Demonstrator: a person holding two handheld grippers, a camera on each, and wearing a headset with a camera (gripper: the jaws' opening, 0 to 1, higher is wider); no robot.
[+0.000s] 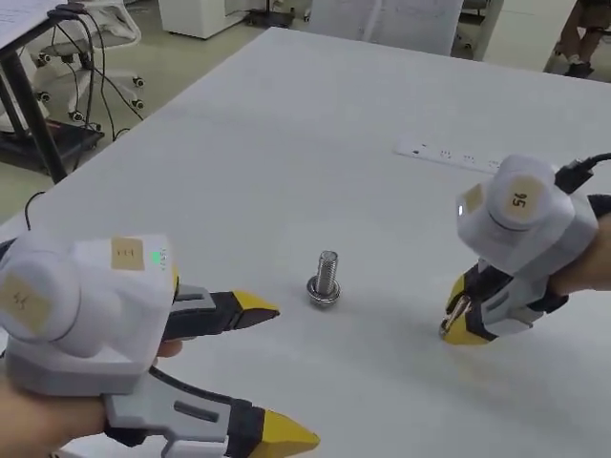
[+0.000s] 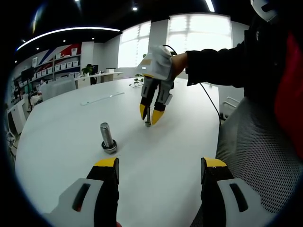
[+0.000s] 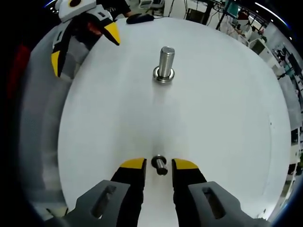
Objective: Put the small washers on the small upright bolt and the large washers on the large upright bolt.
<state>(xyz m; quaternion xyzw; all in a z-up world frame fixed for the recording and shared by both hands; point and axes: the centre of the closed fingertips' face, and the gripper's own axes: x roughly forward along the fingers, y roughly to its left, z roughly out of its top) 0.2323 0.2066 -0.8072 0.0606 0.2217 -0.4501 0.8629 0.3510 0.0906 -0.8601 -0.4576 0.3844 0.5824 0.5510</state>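
right gripper down over small bolt

white table (image 1: 286,124). left gripper (image 1: 291,375) sits low near the person, jaws wide apart, holding nothing. right gripper (image 1: 463,329) points down, jaws narrowed either side of the small bolt (image 3: 160,165); can't tell if they touch it. large bolt (image 1: 326,277) stands upright mid-table, apart from the small one, with washers (image 3: 164,75) at its base. likely steel: stiff, smooth, light. small bolt probably tips easily; pinch washers across the rim.
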